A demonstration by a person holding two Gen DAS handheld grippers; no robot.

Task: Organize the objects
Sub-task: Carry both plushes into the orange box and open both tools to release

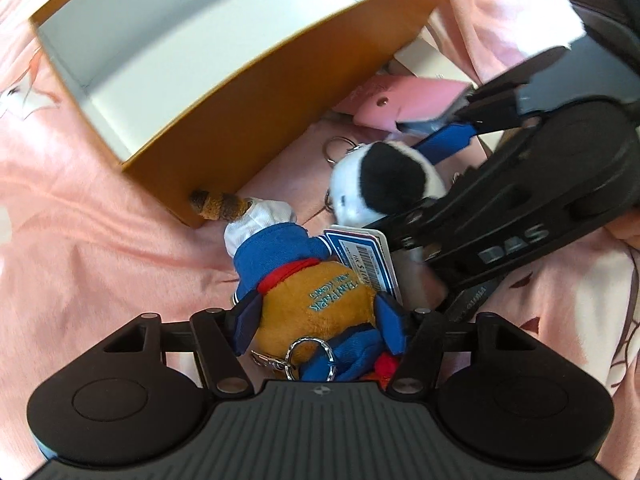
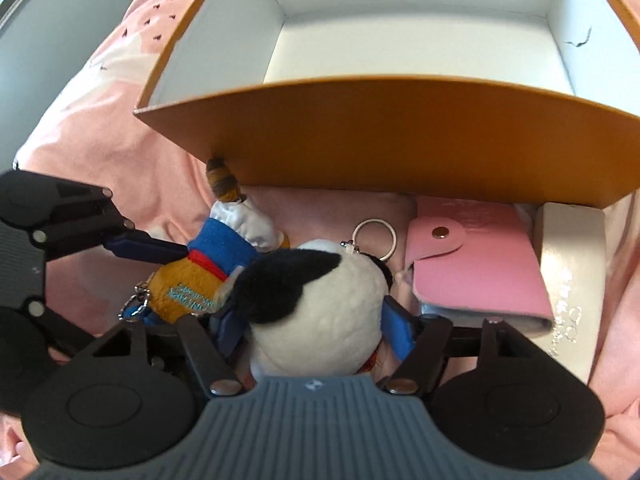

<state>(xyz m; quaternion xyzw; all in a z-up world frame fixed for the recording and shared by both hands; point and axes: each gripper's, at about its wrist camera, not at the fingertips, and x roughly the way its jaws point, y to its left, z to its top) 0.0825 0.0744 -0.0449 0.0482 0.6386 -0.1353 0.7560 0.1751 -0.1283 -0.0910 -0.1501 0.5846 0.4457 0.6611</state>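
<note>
A brown plush keychain (image 1: 316, 304) in blue clothes lies on the pink bedsheet (image 1: 100, 220) beside the orange box (image 1: 256, 92), clamped between the left hand-held gripper's (image 1: 318, 320) blue pads. Next to it, the right hand-held gripper (image 2: 316, 320) grasps a black-and-white plush (image 2: 320, 300), with a pink wallet (image 2: 480, 268) nearby.

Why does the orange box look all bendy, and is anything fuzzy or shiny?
Left wrist view: the fisheye lens bends the orange box edges into curves, and the right gripper looks a bit smeared. Right wrist view: the box front bulges the same way, its white inside is brightly lit, and the white case shows glare.
</note>
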